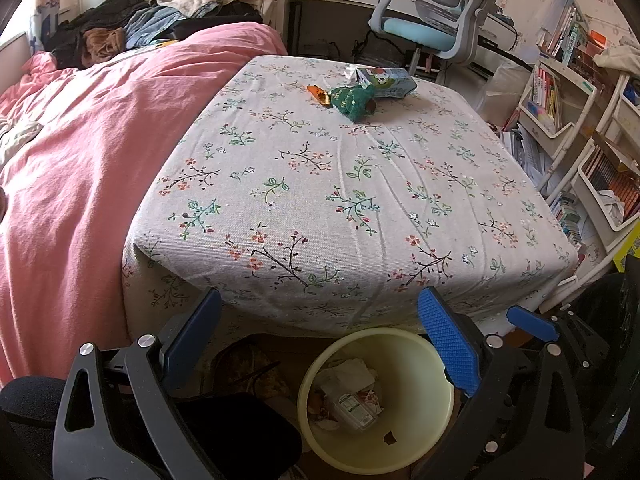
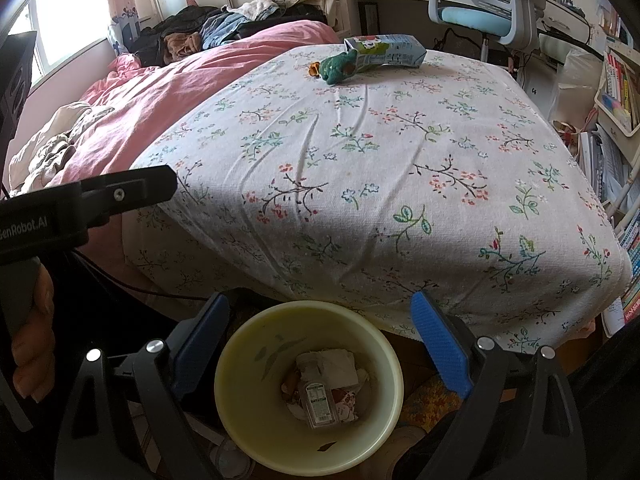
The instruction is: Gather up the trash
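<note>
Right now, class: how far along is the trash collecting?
Done: crumpled paper and a packet lie in the yellow bin. In hand: nothing; left gripper and right gripper are open above it. Left: blue carton, green wrapper, orange scrap on the bed.

The sheet [image 1: 320, 184] on the bed is off-white, printed with dark twigs, red blossoms and green-blue leaves; the duvet [image 1: 80, 152] beside it is plain pink. On the sheet lie a light blue carton [image 1: 390, 80], a dark green wrapper [image 1: 352, 100] and an orange scrap [image 1: 320, 94]. The waste bin [image 2: 240, 412] is pale yellow. The gripper pads [image 2: 438, 344] are blue, their frames black. The chair seat [image 1: 416, 32] is light blue.
</note>
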`<control>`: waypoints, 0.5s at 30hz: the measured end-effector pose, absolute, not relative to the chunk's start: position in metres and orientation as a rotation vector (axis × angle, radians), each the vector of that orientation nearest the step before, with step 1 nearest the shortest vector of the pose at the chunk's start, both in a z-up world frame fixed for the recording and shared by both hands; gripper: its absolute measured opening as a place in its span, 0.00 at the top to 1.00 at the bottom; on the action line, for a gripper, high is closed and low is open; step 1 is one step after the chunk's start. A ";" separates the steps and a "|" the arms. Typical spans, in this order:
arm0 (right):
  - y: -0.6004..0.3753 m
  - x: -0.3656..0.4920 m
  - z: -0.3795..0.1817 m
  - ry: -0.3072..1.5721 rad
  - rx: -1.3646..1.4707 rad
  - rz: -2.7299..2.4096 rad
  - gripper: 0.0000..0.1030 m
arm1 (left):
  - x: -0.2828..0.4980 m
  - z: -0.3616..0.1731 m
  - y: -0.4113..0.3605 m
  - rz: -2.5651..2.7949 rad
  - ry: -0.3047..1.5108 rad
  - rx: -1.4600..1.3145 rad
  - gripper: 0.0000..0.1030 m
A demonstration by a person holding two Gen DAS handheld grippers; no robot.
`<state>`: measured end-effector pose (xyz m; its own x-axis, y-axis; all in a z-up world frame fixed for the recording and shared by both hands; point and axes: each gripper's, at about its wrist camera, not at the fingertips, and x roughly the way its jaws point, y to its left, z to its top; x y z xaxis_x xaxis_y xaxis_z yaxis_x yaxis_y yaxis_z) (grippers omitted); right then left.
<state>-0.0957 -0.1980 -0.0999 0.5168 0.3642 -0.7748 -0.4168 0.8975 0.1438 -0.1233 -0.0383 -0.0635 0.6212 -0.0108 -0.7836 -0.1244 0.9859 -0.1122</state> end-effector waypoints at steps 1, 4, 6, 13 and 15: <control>-0.198 -0.096 -0.100 0.914 -0.063 0.469 0.14 | -0.123 -0.063 -0.039 0.065 0.899 -0.161 0.08; -0.197 -0.096 -0.100 0.915 -0.064 0.470 0.14 | -0.123 -0.063 -0.038 0.066 0.899 -0.162 0.08; -0.198 -0.096 -0.101 0.916 -0.066 0.470 0.14 | -0.123 -0.064 -0.037 0.068 0.900 -0.163 0.08; -0.199 -0.096 -0.101 0.914 -0.063 0.468 0.14 | -0.123 -0.065 -0.036 0.071 0.902 -0.163 0.08; -0.197 -0.096 -0.101 0.915 -0.066 0.468 0.14 | -0.124 -0.065 -0.035 0.072 0.903 -0.164 0.08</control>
